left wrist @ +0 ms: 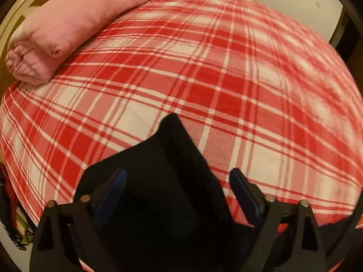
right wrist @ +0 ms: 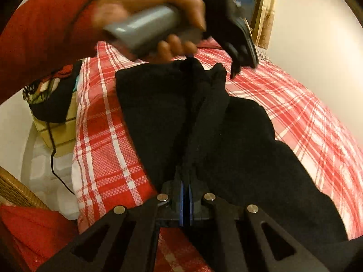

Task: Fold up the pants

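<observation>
One pair of black fabric pants (right wrist: pixel 226 136) is lying rumpled on a bed covered by one red-and-white plaid blanket (left wrist: pixel 204 68). Two hand-held grippers are working at it.

The left hand-held gripper (left wrist: pixel 178 188) is standing wide open, its blue-padded fingers (left wrist: pixel 115 188) well apart, with a raised fold of the black pants (left wrist: pixel 163 181) sitting between them; whether the pads are touching the cloth cannot be told. Far ahead of it and to its left, one rolled pink cloth bundle (left wrist: pixel 68 29) is resting on the blanket near the bed's edge.

The right hand-held gripper (right wrist: pixel 186 201) is clamped together on a ridge of the pants, the blue pads pressing the black cloth between them. Ahead of it, the person's hand (right wrist: pixel 147 20), in a red sleeve (right wrist: pixel 38 36), is gripping the grey handle of the other, blurred device above the far end of the pants. To the left of the right hand-held gripper, one patterned box (right wrist: pixel 54 113) is sitting beside the bed.
</observation>
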`<action>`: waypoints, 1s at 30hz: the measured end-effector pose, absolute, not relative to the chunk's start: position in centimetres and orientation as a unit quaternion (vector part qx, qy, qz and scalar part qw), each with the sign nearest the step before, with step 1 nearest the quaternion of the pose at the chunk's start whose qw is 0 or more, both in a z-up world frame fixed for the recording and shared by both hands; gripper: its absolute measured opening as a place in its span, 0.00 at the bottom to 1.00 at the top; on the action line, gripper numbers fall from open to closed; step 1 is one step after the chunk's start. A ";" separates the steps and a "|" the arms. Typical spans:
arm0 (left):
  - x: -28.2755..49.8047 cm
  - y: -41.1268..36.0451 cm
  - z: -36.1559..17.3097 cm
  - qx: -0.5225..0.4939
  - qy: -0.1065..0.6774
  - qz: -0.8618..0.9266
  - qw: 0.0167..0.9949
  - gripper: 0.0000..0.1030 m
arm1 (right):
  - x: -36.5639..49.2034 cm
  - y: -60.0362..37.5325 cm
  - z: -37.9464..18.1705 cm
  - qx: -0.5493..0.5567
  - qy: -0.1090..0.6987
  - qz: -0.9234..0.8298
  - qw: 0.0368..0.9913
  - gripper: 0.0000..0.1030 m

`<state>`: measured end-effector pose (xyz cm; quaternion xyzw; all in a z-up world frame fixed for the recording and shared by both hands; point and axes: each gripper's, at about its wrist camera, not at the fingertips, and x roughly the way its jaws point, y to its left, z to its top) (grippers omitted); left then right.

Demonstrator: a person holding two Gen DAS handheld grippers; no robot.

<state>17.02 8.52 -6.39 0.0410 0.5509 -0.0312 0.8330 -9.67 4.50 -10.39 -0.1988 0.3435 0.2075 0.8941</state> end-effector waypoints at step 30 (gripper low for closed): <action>2.2 23.0 -9.4 -0.062 0.458 0.023 0.886 0.76 | -12.1 3.3 -10.3 -0.174 0.355 0.179 0.901 0.05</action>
